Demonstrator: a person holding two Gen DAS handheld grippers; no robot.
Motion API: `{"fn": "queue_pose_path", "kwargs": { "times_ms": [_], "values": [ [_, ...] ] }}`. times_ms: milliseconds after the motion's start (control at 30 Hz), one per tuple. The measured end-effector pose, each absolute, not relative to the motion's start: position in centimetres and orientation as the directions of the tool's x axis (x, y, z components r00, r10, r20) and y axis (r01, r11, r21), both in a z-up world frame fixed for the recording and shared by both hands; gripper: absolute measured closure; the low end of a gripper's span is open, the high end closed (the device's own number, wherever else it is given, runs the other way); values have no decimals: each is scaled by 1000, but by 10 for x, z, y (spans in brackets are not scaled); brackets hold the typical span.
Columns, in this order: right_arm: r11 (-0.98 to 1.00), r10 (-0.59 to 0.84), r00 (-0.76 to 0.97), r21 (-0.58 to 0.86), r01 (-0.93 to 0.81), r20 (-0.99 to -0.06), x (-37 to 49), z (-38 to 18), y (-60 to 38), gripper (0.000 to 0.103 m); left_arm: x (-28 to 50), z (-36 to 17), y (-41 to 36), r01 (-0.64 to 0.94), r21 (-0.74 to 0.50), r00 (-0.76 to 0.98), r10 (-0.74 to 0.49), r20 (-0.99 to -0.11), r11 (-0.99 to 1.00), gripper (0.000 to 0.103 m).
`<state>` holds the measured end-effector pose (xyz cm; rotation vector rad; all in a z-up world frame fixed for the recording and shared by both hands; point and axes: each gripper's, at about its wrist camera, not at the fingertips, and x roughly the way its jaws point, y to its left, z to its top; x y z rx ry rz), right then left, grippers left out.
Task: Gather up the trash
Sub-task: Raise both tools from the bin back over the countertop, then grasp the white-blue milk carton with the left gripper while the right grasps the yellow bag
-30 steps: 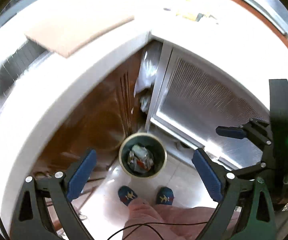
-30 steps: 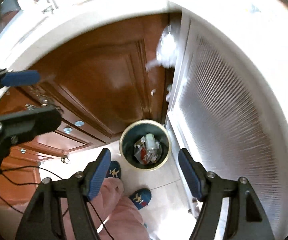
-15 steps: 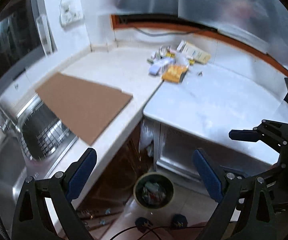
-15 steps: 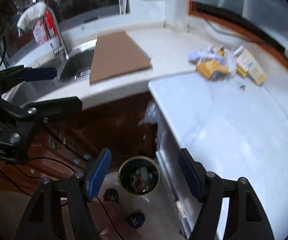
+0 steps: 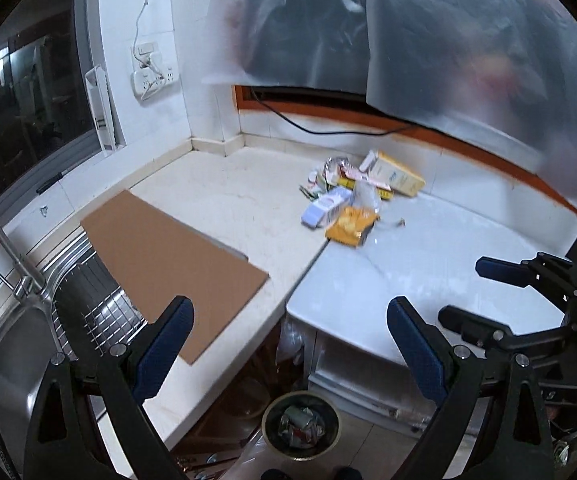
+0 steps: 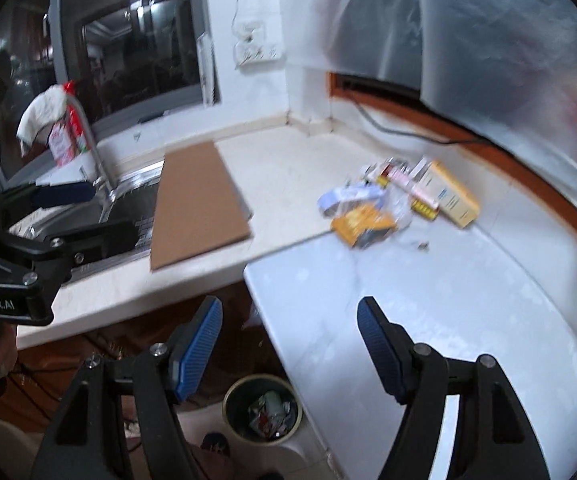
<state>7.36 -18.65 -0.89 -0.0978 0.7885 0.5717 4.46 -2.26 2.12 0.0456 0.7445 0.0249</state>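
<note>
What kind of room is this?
Most likely a home kitchen: a steel sink with a tap set in a stone countertop, wooden cabinets below.

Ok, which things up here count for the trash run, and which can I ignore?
For the job:
- pile of wrappers and cartons on the counter
- trash bin on the floor, already part full

Just lying about:
- cardboard sheet across the sink's edge
- sink rack
- faucet
- wall socket

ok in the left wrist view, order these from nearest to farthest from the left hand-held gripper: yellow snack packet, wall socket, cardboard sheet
From the left hand-held gripper:
1. Cardboard sheet, on the counter to its left, reaching over the sink.
2. Yellow snack packet, front of the trash pile.
3. Wall socket, up on the back wall.
</note>
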Motion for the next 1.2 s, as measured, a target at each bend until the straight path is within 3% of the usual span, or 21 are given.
{"fn": "queue_pose_path", "kwargs": {
  "times_ms": [267,667,1200],
  "values": [
    [885,408,626,121,-449,-665,115,1,-198,32,89,34,-23,27,57,729,19,-685,998,7],
    [945,325,583,272,-181,-744,205,-41,-204,32,219,1,-37,242,92,651,-91,-754,966,7],
    [955,248,467,294,28,-849,307,-136,-164,36,353,-78,-13,318,-60,502,-222,-836,946,13]
  ]
}}
